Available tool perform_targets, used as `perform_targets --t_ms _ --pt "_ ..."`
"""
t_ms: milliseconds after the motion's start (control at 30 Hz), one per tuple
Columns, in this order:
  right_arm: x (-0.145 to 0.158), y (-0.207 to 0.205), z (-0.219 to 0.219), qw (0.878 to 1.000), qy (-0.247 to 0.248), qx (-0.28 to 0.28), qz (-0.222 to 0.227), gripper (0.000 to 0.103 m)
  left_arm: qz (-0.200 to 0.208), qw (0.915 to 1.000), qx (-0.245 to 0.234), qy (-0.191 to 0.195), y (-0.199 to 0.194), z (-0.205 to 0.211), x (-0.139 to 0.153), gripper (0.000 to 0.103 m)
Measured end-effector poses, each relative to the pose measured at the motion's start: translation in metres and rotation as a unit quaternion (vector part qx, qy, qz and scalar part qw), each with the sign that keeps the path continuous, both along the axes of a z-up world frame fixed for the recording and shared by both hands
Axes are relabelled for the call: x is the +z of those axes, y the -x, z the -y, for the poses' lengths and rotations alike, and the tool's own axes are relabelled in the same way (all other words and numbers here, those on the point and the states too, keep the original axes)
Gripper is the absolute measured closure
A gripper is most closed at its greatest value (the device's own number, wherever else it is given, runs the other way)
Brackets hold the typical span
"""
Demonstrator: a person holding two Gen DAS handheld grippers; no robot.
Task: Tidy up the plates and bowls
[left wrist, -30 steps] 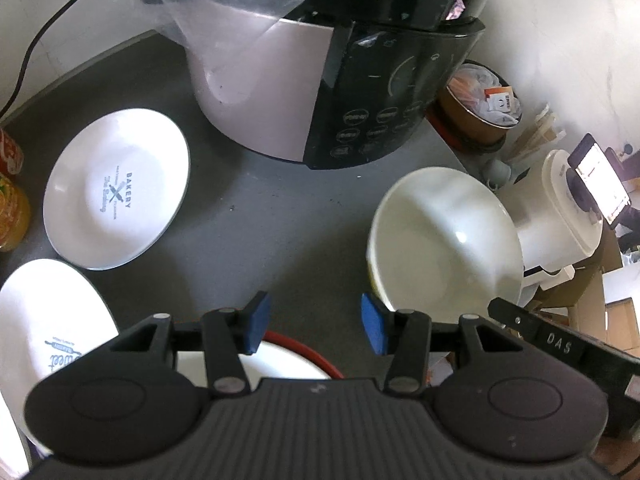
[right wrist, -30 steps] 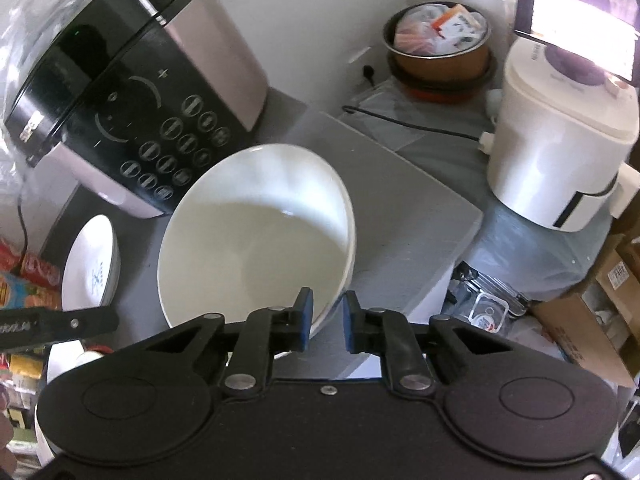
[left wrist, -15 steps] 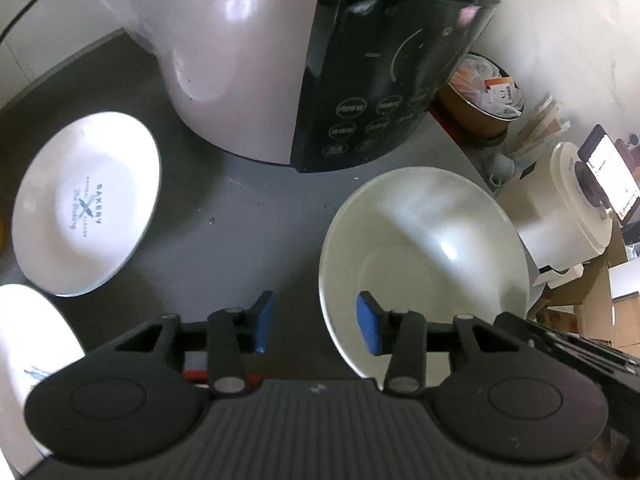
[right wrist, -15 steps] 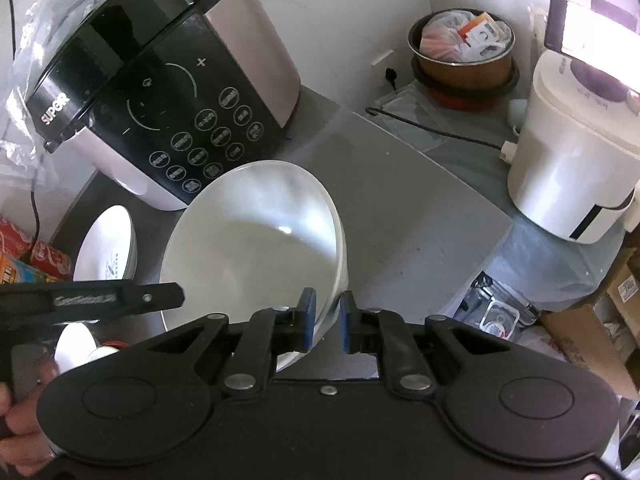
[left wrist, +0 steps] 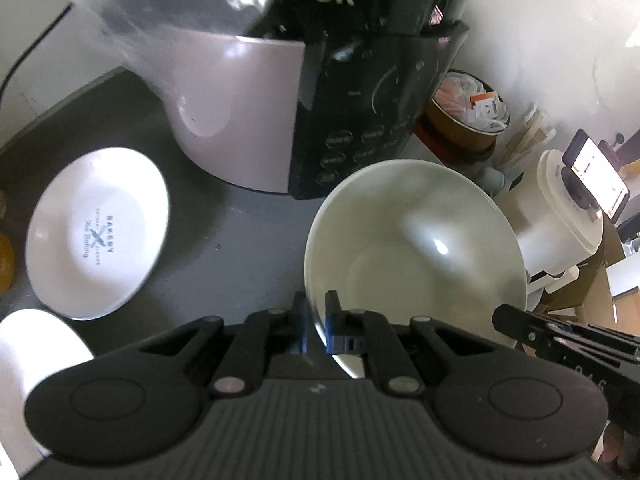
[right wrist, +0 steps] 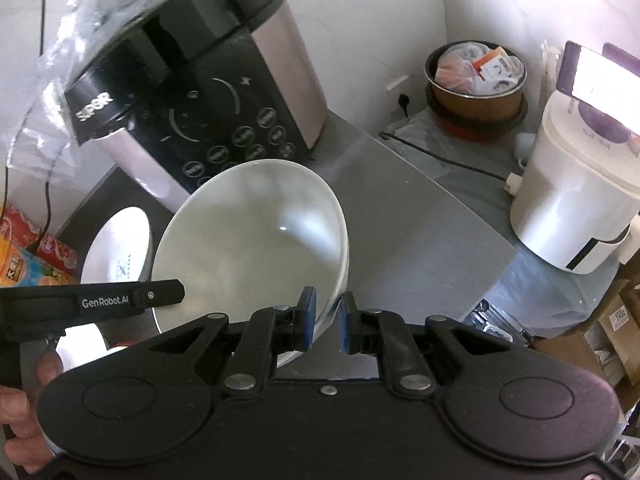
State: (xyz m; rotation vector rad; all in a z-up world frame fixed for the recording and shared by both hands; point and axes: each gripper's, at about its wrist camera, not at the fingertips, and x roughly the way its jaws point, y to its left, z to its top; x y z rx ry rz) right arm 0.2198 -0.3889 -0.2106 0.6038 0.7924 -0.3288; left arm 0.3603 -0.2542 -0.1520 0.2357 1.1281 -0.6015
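A large white bowl [left wrist: 416, 256] is held tilted above the grey counter, also in the right wrist view [right wrist: 256, 244]. My left gripper [left wrist: 315, 326] is shut on its near left rim. My right gripper [right wrist: 325, 322] stands around its near right rim with the jaws slightly apart, a gap showing on the right pad. A white plate [left wrist: 98, 232] with a printed logo lies on the counter to the left, also seen in the right wrist view [right wrist: 118, 256]. Another white dish [left wrist: 36, 360] lies at the lower left.
A large black-and-pink pressure cooker [left wrist: 304, 92] stands right behind the bowl. A white appliance [right wrist: 576, 200] and a brown pot [right wrist: 476, 88] of packets stand to the right. The counter edge [right wrist: 492, 280] drops off at right. Colourful packets [right wrist: 24, 256] lie at far left.
My left gripper moved right onto the bowl's rim and shut on it. My right gripper's jaws have loosened a little. The bowl has tilted and shifted left.
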Motion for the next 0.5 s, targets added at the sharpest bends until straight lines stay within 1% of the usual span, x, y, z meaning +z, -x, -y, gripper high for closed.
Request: perform_targets --t_ms 267,400,500 --pt "0.014 0.008 -0.017 1.0 -0.004 0.012 0.012 0.09 0.011 0.9999 0.007 0.008 0.006 -0.023 0.023 0.096" --pt "0.024 0.013 -0.023 0.999 -0.028 0.016 0.027 0.09 0.014 0.9997 0.013 0.015 0.01 -0.039 0.035 0.096" --pt "0.034 0.016 -0.034 0.999 -0.019 0.027 0.032 0.09 0.02 0.9995 0.016 0.017 0.014 -0.049 0.044 0.096"
